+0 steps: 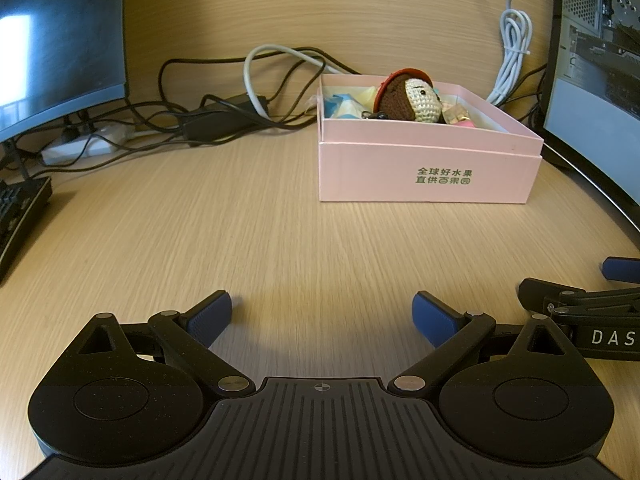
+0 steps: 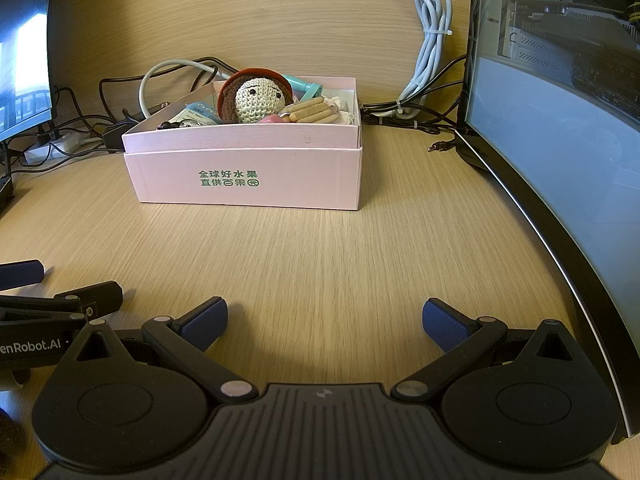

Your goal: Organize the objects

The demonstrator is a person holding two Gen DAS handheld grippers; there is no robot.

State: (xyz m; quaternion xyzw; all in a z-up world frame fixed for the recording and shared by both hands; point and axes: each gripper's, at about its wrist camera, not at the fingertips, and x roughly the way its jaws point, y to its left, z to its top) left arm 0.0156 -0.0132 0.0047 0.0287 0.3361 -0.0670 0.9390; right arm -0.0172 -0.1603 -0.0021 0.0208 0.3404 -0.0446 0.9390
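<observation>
A pink cardboard box (image 1: 428, 172) (image 2: 248, 176) with green print stands on the wooden desk ahead of both grippers. Inside it lie a crocheted doll head (image 1: 416, 98) (image 2: 256, 96) with a red hat, a teal item (image 2: 306, 86), beige stick-shaped pieces (image 2: 312, 112), a small pink item (image 2: 270, 120) and blue-and-white packets (image 1: 340, 104) (image 2: 198, 114). My left gripper (image 1: 322, 316) is open over bare desk, well short of the box. My right gripper (image 2: 324, 320) is open too, with nothing between its fingers. Each gripper shows at the edge of the other's view.
A curved monitor (image 2: 560, 152) lines the right side, with a second screen (image 1: 56, 40) at the left. Tangled black and grey cables (image 1: 224, 108) and a power strip (image 1: 76, 146) lie behind the box. A bundled white cable (image 2: 430, 32) hangs at the back wall. A dark keyboard corner (image 1: 20, 216) sits far left.
</observation>
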